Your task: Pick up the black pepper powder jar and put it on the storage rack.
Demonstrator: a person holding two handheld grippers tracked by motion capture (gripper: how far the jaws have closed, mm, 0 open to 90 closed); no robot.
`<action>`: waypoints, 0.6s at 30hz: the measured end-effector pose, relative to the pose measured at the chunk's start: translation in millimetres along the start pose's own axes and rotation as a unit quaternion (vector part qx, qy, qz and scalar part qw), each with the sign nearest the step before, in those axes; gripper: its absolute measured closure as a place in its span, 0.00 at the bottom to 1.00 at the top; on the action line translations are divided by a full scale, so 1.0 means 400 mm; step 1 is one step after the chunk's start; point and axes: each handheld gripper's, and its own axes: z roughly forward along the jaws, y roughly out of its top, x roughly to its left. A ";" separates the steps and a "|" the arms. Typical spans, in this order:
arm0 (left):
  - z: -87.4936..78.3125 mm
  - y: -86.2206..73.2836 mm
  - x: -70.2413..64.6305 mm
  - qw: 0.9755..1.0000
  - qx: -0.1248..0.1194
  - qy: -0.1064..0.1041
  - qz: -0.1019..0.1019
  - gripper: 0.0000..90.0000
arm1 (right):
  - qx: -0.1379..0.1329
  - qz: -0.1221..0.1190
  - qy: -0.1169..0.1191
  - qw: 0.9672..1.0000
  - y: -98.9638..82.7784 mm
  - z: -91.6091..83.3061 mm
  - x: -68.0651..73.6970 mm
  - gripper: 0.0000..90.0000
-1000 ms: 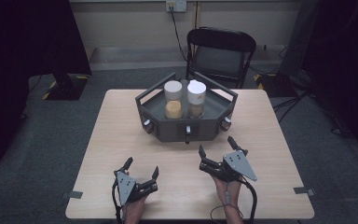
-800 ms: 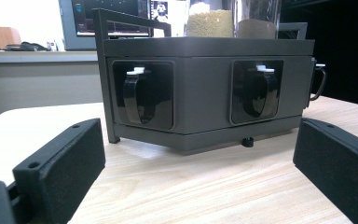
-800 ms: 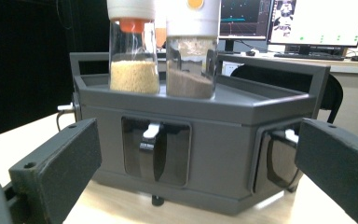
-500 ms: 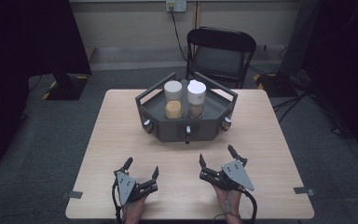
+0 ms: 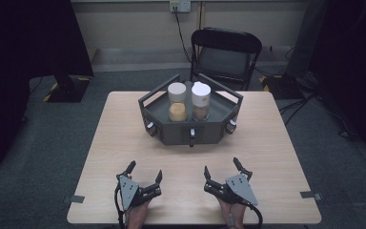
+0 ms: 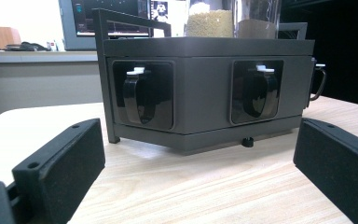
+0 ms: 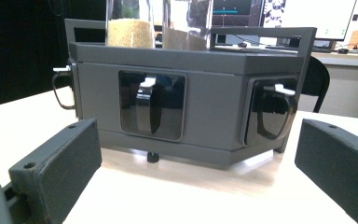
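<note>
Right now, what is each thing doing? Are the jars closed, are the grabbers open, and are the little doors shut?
Left gripper: open, holding nothing, low at the table's near edge.
Right gripper: open, holding nothing, also near the edge.
Left jar: upright in the tray, lid on, yellowish grains inside.
Right jar: upright beside it, white lid on, brownish filling.
Grey tray: flat on the table, its dark front panels look shut.
Chair: standing, empty.

Table point(image 5: 124, 143): pale wood grain, smooth, matt. Grey rack point(image 6: 205, 93): matt, painted look; recessed cups point(image 6: 142, 95) glossy black. Two jars point(image 5: 177, 101) clear and shiny, grainy filling. Left gripper point(image 5: 145, 180), right gripper point(image 5: 221, 175): matt black, slightly rough pads.
</note>
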 end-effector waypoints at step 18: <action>0.000 0.000 0.000 1.000 0.000 0.000 0.000 0.01 | 0.011 0.003 -0.009 1.000 -0.043 -0.009 0.015 0.00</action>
